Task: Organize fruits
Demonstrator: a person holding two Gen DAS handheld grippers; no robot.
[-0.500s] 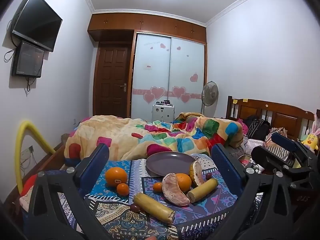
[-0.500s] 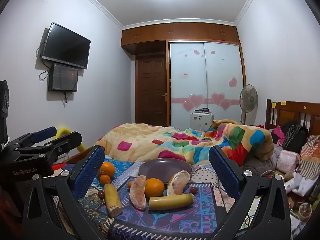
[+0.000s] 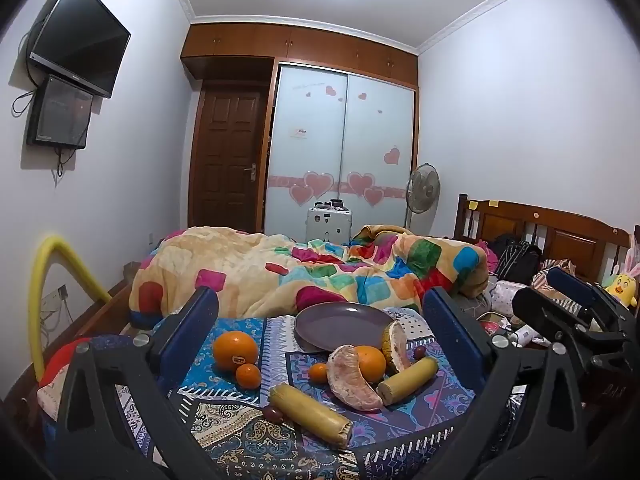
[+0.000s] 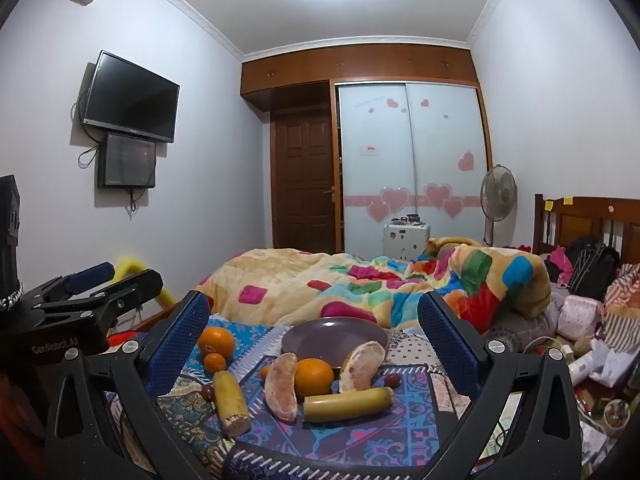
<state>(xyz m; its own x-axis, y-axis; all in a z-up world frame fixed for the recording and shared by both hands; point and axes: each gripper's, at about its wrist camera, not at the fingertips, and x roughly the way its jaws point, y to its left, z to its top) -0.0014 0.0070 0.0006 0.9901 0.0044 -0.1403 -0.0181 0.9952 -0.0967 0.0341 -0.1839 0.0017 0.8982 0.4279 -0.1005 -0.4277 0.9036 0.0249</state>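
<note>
An empty purple plate [image 3: 340,326] [image 4: 332,338] sits on a patterned cloth on the bed. In front of it lie two pomelo wedges [image 3: 352,378] [image 4: 282,384], an orange [image 3: 372,362] [image 4: 315,376], two peeled banana pieces [image 3: 310,414] [image 4: 348,400] and small dark grapes [image 3: 273,413]. To the left are a large orange [image 3: 235,350] [image 4: 216,341] and a small tangerine [image 3: 248,376] [image 4: 215,362]. My left gripper [image 3: 320,344] is open and empty, short of the fruit. My right gripper [image 4: 312,344] is open and empty too.
A colourful quilt [image 3: 320,272] is bunched behind the plate. The right gripper's body shows at the right of the left wrist view [image 3: 576,320]. Bags and clutter [image 4: 588,312] lie by the wooden headboard. A yellow foam tube [image 3: 44,280] stands at the left wall.
Both views have shifted only slightly. The fruit and plate have not moved, and both grippers stay open.
</note>
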